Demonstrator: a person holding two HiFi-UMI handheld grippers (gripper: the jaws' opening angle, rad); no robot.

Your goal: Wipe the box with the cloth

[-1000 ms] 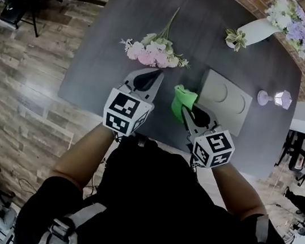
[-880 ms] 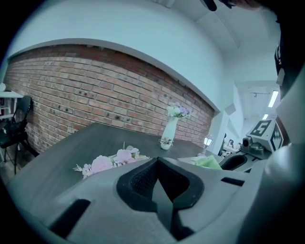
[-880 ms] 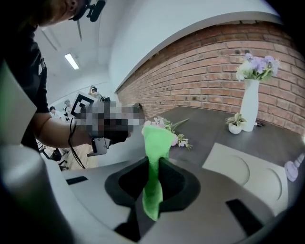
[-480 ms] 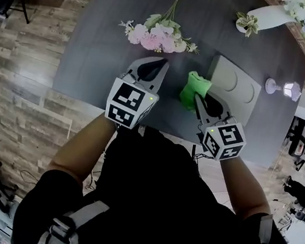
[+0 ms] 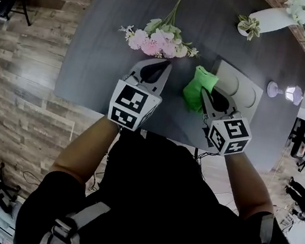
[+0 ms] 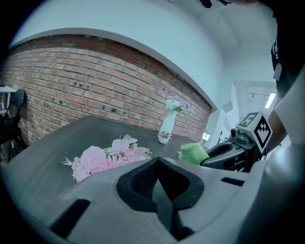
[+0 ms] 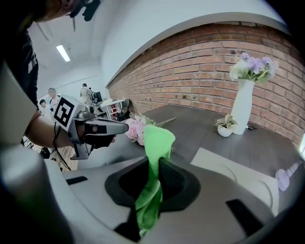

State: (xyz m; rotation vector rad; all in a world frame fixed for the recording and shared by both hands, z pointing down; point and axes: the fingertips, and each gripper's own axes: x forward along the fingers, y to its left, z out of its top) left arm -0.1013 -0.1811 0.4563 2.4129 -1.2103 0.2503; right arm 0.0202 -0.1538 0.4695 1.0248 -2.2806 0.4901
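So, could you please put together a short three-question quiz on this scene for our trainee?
1. True or false: the right gripper is shut on the green cloth.
2. What lies on the table just ahead of the left gripper? A. pink flowers B. a book C. a mug
3. Fill in: in the head view, the box lies to the ____ of the green cloth.
Key: 1 true; 2 A; 3 right.
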